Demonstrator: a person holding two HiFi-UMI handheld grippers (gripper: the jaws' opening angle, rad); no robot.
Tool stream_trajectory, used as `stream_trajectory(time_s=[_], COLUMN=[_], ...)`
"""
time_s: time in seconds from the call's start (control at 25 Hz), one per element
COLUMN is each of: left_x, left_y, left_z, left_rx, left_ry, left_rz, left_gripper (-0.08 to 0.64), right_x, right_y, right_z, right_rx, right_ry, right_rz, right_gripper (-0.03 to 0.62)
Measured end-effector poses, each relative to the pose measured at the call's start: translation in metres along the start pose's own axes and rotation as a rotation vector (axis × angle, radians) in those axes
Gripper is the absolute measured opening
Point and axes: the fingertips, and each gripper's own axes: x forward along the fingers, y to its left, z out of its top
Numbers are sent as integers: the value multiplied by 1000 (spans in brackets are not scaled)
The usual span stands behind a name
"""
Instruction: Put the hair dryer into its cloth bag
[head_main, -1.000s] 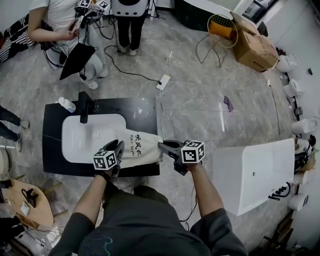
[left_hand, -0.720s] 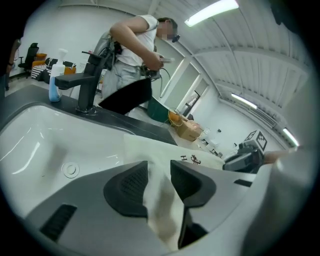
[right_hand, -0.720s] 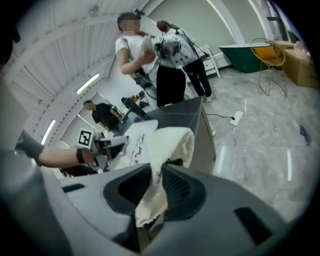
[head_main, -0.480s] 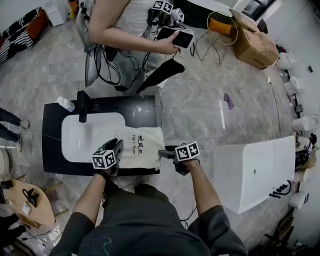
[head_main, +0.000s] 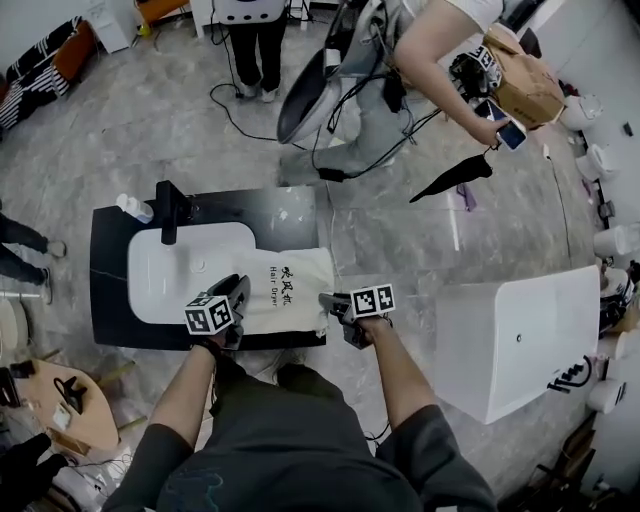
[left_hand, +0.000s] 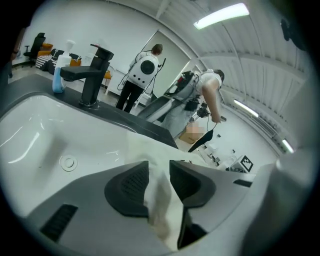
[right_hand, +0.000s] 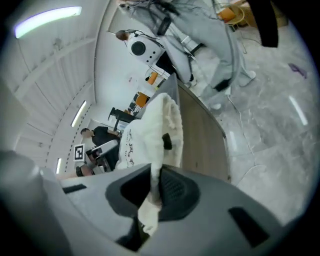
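The white cloth bag (head_main: 290, 290) with black print lies on the black counter (head_main: 110, 240), partly over the white sink basin (head_main: 175, 265). My left gripper (head_main: 238, 292) is shut on the bag's left edge, and a fold of cloth (left_hand: 161, 197) fills the space between its pads. My right gripper (head_main: 326, 301) holds the bag's right edge at the counter's corner. Its jaws have just been closing with the cloth (right_hand: 150, 125) between them and now pinch it. A small dark part (right_hand: 166, 141) shows at the bag's frilled mouth. I cannot make out the hair dryer itself.
A black faucet (head_main: 170, 212) and a blue-and-white bottle (head_main: 133, 208) stand behind the basin. A white tub (head_main: 520, 340) sits on the floor at right. A person (head_main: 400, 60) with a folded black umbrella (head_main: 455, 178) stands beyond the counter, near floor cables.
My right gripper has dropped toward the counter's corner, let go of the bag's edge and gripped it again. The left gripper stayed put. The person with the umbrella walked from upper left to upper right.
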Motion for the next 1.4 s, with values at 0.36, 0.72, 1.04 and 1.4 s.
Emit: stream_trajectory(time_s=[0.36, 0.72, 1.04, 1.4], left_x=[9, 14, 10, -19], left_y=[-13, -32, -22, 18], left_z=[4, 3, 1, 0], left_rx=[35, 94, 119, 36], left_ry=[8, 24, 40, -1], left_rz=[-41, -73, -68, 6], left_gripper=[138, 161, 167, 175], right_x=[-23, -39, -25, -29], right_y=[21, 38, -2, 18], right_z=[15, 20, 10, 21], right_rx=[-87, -110, -210, -424], right_ry=[-16, -31, 30, -3], right_rz=[72, 177, -114, -255], right_gripper=[9, 9, 29, 133])
